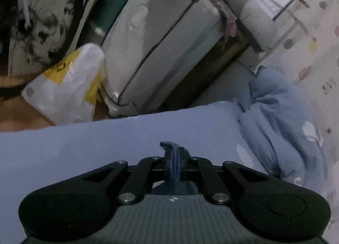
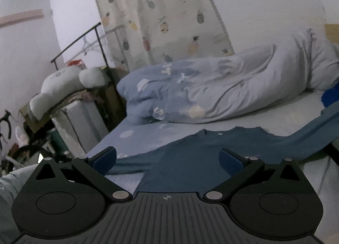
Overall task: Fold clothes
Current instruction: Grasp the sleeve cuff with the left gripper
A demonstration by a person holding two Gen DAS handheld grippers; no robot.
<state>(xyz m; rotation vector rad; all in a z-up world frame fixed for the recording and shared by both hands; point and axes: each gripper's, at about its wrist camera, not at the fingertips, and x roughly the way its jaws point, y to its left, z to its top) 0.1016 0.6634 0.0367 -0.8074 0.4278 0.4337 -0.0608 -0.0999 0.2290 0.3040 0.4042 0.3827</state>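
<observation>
The bed (image 2: 275, 116) takes up most of both views, covered with a pale blue sheet dotted with white blobs. A big rumpled duvet (image 2: 211, 87) is piled along its far side, right against a pineapple-print curtain (image 2: 161, 10).

The task's thing, a dark teal shirt (image 2: 190, 159), is laid flat on the sheet just in front of the right gripper (image 2: 168, 160), collar toward the duvet, one sleeve stretched off to the right edge of the frame. The right gripper's fingers are spread wide apart over the shirt, nothing between them.

Over in the left wrist view, the left gripper (image 1: 174, 165) is clamped tight on a bunched fold of blue fabric (image 1: 169, 148) poking up between the pads; whether that fold belongs to the same shirt can't really be told.

Containers: a zipped clear-plastic storage bag (image 1: 161, 38) is leaned beside the bed, stuffed with something pale, contents not readable. Just beside it, a white and yellow plastic bag (image 1: 63, 91) is slumped on the wooden floor; what's in it can't be seen.

A white plush toy (image 2: 63, 87) is perched on the clutter, with a black clothes rack (image 2: 78, 40) behind.
</observation>
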